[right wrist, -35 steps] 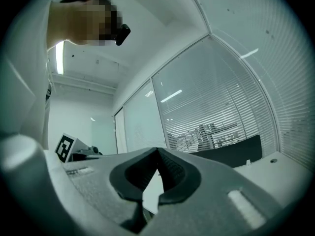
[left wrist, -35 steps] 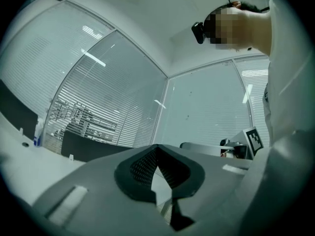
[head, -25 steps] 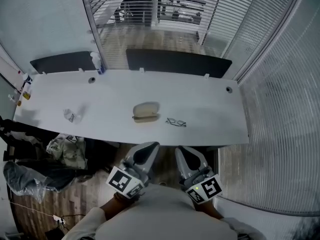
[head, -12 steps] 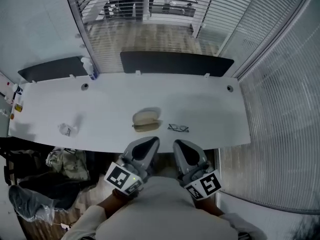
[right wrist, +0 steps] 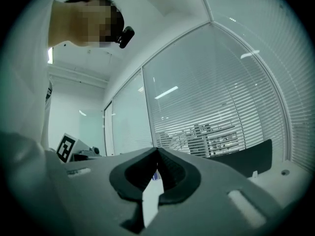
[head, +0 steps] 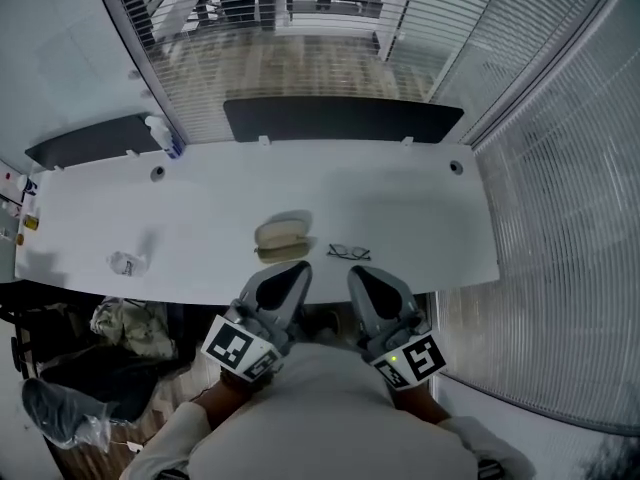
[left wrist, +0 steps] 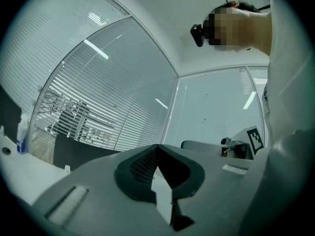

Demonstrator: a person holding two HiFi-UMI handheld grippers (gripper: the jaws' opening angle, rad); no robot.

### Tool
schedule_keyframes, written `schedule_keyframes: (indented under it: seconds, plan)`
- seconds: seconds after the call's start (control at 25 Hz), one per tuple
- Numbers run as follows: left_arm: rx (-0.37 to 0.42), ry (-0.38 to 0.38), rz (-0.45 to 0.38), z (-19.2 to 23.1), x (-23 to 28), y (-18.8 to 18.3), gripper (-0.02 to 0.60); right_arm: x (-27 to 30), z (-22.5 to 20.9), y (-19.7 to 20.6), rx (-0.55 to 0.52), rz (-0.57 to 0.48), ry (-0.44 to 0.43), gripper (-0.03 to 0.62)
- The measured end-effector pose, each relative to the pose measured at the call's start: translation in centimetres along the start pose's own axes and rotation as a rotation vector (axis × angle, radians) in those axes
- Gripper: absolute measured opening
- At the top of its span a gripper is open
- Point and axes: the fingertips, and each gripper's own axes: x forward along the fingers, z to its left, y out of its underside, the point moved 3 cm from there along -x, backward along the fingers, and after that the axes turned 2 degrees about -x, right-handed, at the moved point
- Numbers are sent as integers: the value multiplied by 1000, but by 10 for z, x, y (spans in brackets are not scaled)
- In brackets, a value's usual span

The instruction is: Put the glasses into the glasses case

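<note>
On the white table (head: 420, 218) a beige glasses case (head: 280, 238) lies near the front edge, and whether its lid is raised I cannot tell. Thin dark-framed glasses (head: 349, 253) lie just to its right, apart from it. My left gripper (head: 296, 268) is at the table's front edge just before the case, its jaws shut and nothing in them. My right gripper (head: 358, 272) is beside it, just before the glasses, also shut and empty. In the left gripper view the left gripper (left wrist: 157, 146) points level at the blinds. The right gripper (right wrist: 157, 150) does likewise in the right gripper view.
A small crumpled clear object (head: 125, 264) lies at the table's left. A spray bottle (head: 165, 138) stands at the back left. Dark panels (head: 340, 120) line the far edge. Bags and clothes (head: 130, 323) lie on the floor at the left. Blinds cover the glass walls.
Both grippers have come forward side by side to the table's front edge, closer to the case and the glasses. Case and glasses have not moved on the table.
</note>
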Motion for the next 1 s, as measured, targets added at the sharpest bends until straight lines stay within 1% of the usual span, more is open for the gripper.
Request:
schedule_keyframes:
  seconds: [0.2, 0.4, 0.52, 0.68, 0.84, 1.0]
  plan:
    - [-38, -37, 40, 13, 4, 17, 3, 7, -8, 22, 43, 57, -9, 2]
    - [-116, -90, 126, 24, -2, 58, 3, 4, -14, 62, 131, 167, 0, 2]
    - [-161, -122, 165, 33, -6, 84, 3, 2, -17, 87, 165, 222, -2, 2]
    - [-201, -136, 202, 41, -8, 106, 3, 0, -17, 111, 211, 271, -4, 1]
    - [-215, -144, 205, 44, -6, 113, 3, 1, -23, 116, 202, 287, -6, 1]
    - [-206, -139, 189, 53, 4, 117, 2, 11, -38, 122, 134, 307, -20, 2]
